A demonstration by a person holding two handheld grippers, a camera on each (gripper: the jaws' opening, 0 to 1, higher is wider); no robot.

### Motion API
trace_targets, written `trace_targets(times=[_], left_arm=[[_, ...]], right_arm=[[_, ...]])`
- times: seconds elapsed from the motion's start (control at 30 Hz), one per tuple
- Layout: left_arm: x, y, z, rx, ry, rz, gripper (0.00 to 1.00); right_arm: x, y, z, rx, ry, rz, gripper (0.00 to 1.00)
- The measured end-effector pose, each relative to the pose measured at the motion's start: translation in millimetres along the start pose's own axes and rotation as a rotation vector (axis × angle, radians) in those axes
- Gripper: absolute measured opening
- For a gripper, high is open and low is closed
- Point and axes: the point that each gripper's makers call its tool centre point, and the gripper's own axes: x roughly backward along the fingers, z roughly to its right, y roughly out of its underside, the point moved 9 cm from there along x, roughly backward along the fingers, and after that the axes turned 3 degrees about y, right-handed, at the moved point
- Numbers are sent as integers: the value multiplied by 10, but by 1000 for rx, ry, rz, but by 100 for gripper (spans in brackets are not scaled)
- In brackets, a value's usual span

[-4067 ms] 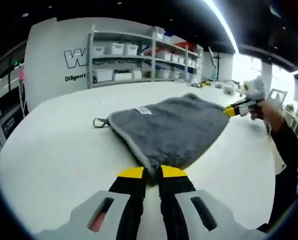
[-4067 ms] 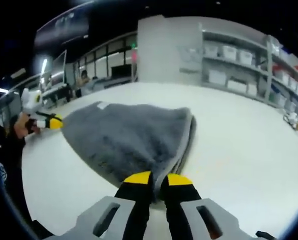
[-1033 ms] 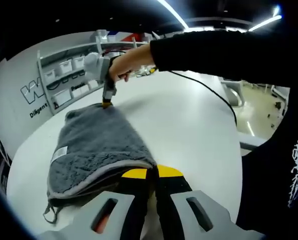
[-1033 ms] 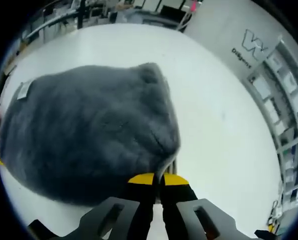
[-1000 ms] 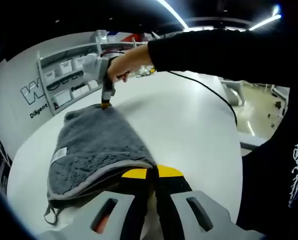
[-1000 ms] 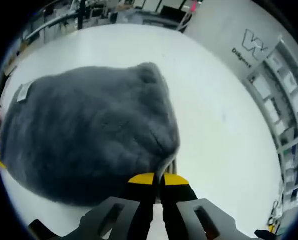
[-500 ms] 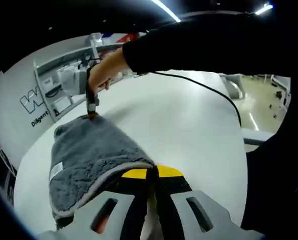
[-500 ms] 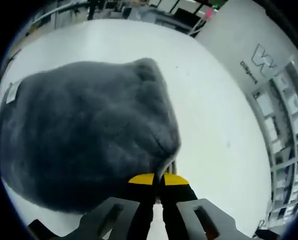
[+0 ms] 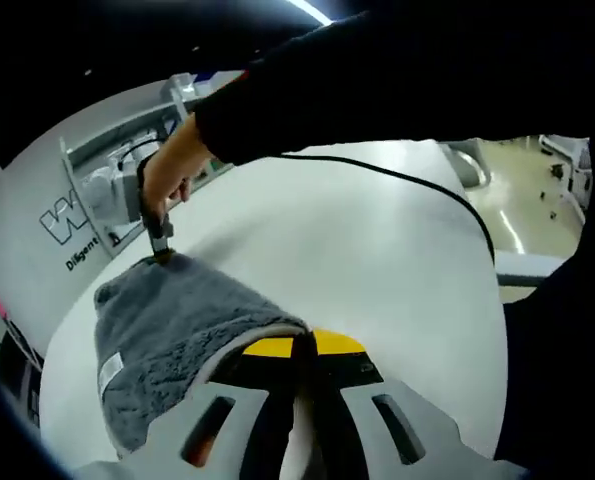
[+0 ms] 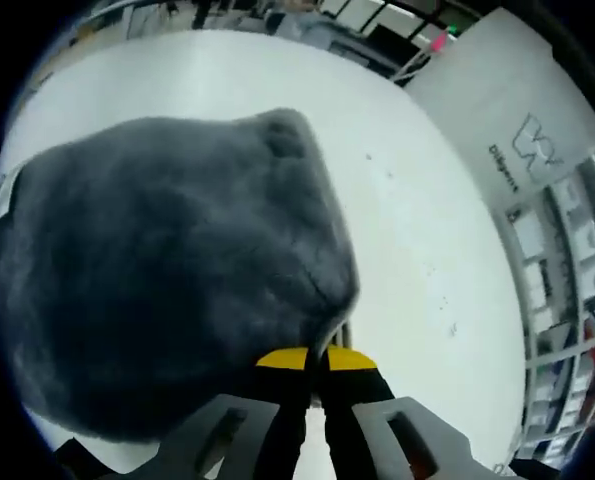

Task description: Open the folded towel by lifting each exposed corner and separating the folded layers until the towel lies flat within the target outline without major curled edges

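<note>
Since half a second ago, both views have tilted further with the hands, and in the left gripper view the person's hand and the far gripper have slid lower and leftward against the white wall with dark lettering (image 9: 65, 222); the towel's hold at both corners is unchanged.

One thick grey plush towel (image 9: 167, 325) lies across the one white tabletop (image 9: 377, 260), still folded, with a pale edge binding along its near side and one small white label (image 9: 108, 371) at its left edge. At the left of the left gripper view, beyond the towel, the right gripper (image 9: 161, 247) points down from a bare hand (image 9: 172, 175), its tip pressed onto the towel's far corner. A black sleeve (image 9: 397, 90) runs from that hand across the top, and one black cable (image 9: 407, 180) hangs under it over the table. At the bottom centre, the left gripper (image 9: 299, 347) has its two yellow-tipped black jaws closed together on the near corner of the towel.

In the right gripper view, the towel (image 10: 167, 260) spreads wide on the left, bunched and rumpled, with the label (image 10: 4, 196) at the far left edge. At the bottom, the right gripper (image 10: 315, 359) has its two yellow-tipped jaws pinched tight on the towel's corner. To the right lies bare tabletop (image 10: 417, 230), then the lettered wall (image 10: 522, 150) and shelving (image 10: 572, 290) with pale bins.
</note>
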Motion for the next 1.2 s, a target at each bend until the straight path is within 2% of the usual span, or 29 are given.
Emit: trace_targets(times=[0.27,0.57,0.77,1.2], left_arm=[[-19,-2,-29,7,3,5,2],[-7,22,-67,10,-3,5,2],[23,74,-160,36,-2,4,2],[15,64,-126,20,-28,-1,2]], right_arm=[[-63,-139,-5,40,-7,7,0],[-90,-244,-55,23,-8,41,0],[-137,-323,-54,17,-4,63,0],[-163,-372,-35,49,-14,62,0]])
